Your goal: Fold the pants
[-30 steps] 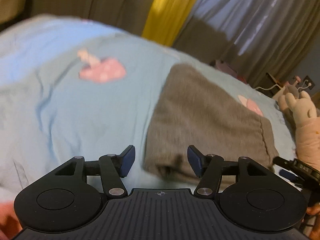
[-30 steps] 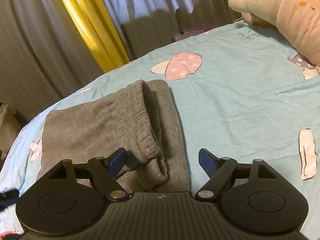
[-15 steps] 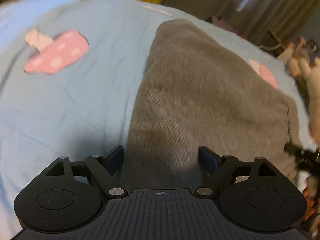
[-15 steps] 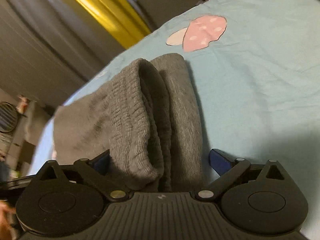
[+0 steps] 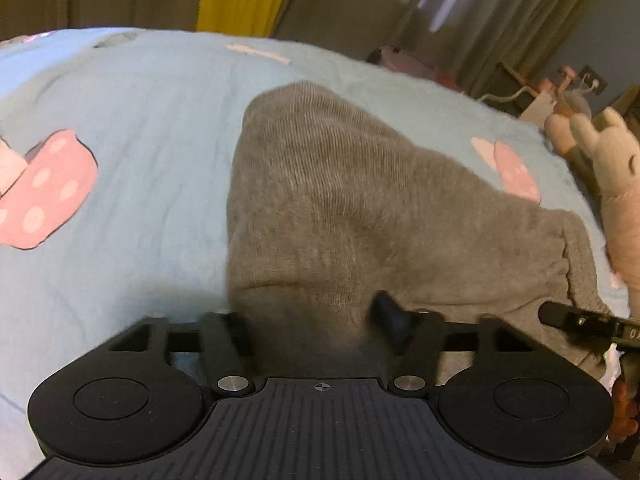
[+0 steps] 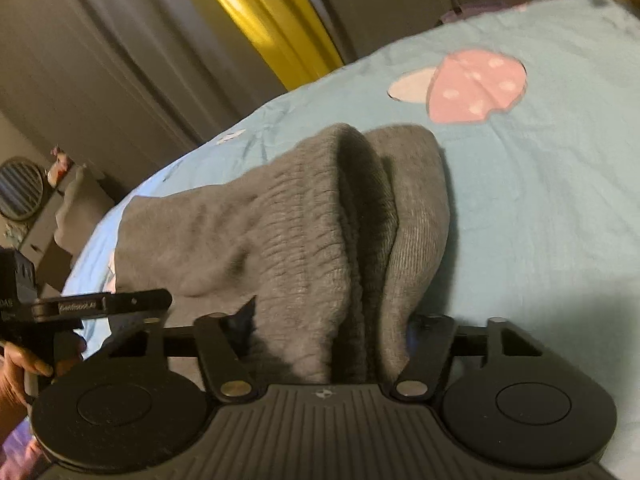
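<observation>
Grey pants (image 5: 360, 208), already folded into a thick stack, lying across the middle of the light-blue mushroom-print bed sheet (image 5: 132, 128), well clear of its far edge by the curtains (image 6: 120, 60). Left gripper (image 5: 316, 316) at one near corner of the stack: jaws just closed inward, cloth bunched between the pads and apparently pinched. Right gripper (image 6: 332, 320) at the opposite near corner, on the ribbed waistband end (image 6: 312, 216): jaws likewise just closed, waistband and lower layers pressed between them. Judged step: gripping both near corners for the next fold away from the body. Risks: capture of the upper layers only, since the waistband end stands open in separate folds, leaving the lower layer behind on lifting and spoiling the stack. Uneven lift of the two corners, skewing the fold line. Sheet fabric caught under a lower pad, dragging the bedding along. Stuffed toy (image 5: 608, 168) near the right-hand edge of the bed, outside the fold path.
</observation>
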`<state>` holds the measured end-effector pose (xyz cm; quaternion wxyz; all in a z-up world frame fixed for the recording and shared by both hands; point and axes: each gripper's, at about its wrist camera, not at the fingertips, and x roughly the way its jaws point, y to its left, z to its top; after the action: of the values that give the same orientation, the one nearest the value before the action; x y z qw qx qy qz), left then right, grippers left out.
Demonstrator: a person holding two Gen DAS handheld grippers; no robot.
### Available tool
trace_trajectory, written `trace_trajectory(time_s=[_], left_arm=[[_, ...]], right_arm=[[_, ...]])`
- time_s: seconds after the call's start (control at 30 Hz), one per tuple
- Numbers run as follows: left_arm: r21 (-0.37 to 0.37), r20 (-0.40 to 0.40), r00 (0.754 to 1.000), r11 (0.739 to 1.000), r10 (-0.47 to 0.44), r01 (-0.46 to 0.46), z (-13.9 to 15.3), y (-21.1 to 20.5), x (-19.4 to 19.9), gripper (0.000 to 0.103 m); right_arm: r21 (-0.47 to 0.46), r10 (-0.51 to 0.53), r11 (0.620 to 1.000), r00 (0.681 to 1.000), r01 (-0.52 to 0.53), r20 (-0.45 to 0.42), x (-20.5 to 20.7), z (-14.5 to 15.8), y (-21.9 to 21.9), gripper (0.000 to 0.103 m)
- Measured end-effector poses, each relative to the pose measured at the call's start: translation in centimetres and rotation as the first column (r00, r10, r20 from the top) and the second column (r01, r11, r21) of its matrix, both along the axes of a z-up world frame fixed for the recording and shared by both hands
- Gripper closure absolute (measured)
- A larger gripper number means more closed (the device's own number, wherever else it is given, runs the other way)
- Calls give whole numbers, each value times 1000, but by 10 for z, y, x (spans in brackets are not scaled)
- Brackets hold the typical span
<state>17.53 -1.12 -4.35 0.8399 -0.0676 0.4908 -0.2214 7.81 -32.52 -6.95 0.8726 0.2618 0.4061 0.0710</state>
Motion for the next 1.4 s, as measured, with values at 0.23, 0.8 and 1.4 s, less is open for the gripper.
trace_trajectory(time_s=[0.23, 0.8, 1.4], left_arm=[[-127, 99, 993, 991, 58, -45, 44, 3, -4, 81], [195, 130, 991, 981, -32, 6, 11, -42, -30, 17], [235, 18, 988, 959, 156, -156, 2, -7, -111, 11]], right_arm=[[0, -16, 1000, 993, 16, 114, -6, 46, -2, 50], [-360, -192, 916, 981, 180, 2, -10, 35, -22, 4], [-404, -355, 871, 927, 280, -121, -72, 31, 21, 4]])
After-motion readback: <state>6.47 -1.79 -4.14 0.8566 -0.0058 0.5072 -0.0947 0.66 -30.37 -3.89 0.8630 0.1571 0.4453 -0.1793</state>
